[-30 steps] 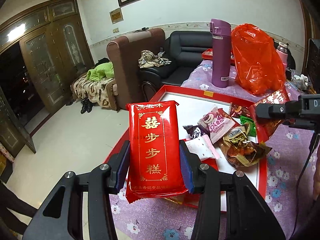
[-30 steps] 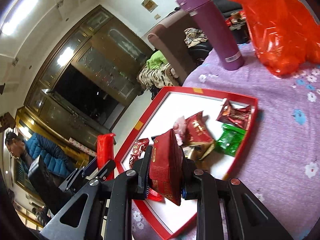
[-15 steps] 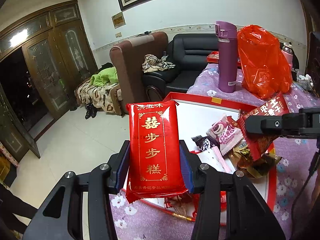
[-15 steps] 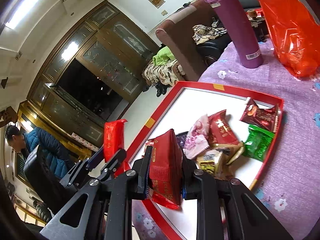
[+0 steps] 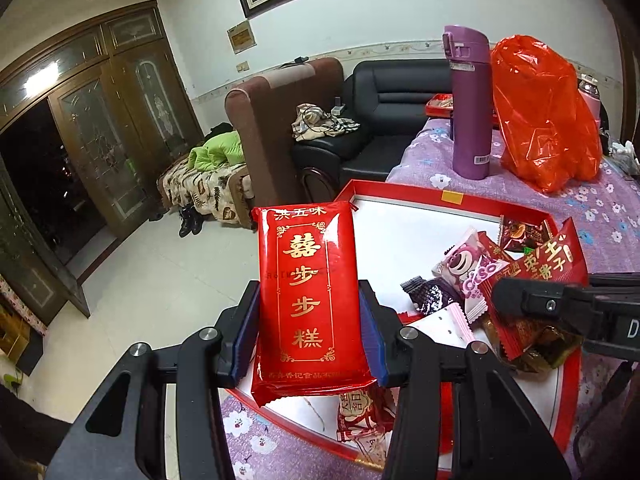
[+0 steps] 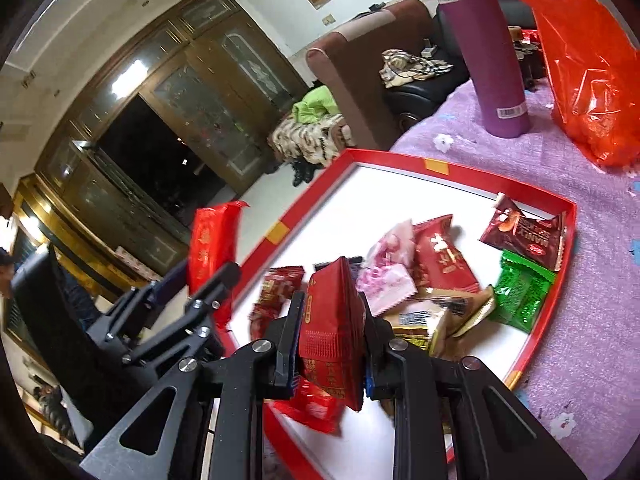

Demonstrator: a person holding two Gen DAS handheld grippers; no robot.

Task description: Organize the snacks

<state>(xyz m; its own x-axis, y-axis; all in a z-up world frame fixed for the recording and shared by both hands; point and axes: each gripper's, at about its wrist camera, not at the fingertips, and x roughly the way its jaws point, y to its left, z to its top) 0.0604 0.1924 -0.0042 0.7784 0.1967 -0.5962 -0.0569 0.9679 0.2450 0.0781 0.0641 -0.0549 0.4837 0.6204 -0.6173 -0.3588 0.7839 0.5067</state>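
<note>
The left claw point(image 5: 310, 316) is clamped on a flat red cake packet point(image 5: 310, 296) with gold lettering, held upright by its long sides, above the near-left corner of the red tray point(image 5: 404, 192). The right claw point(image 6: 330, 344) pinches a dark red snack bag point(image 6: 332, 320) edge-on between narrow jaws, over the near side of the same tray. Just beyond the right claw lie loose snacks in the tray: a pink wrapper point(image 6: 386, 268), a green packet point(image 6: 520, 292) and a maroon packet point(image 6: 524, 236). Farther off on the purple counter point(image 6: 600, 320) stand a purple flask point(image 6: 484, 52) and an orange plastic bag point(image 6: 588, 60).
</note>
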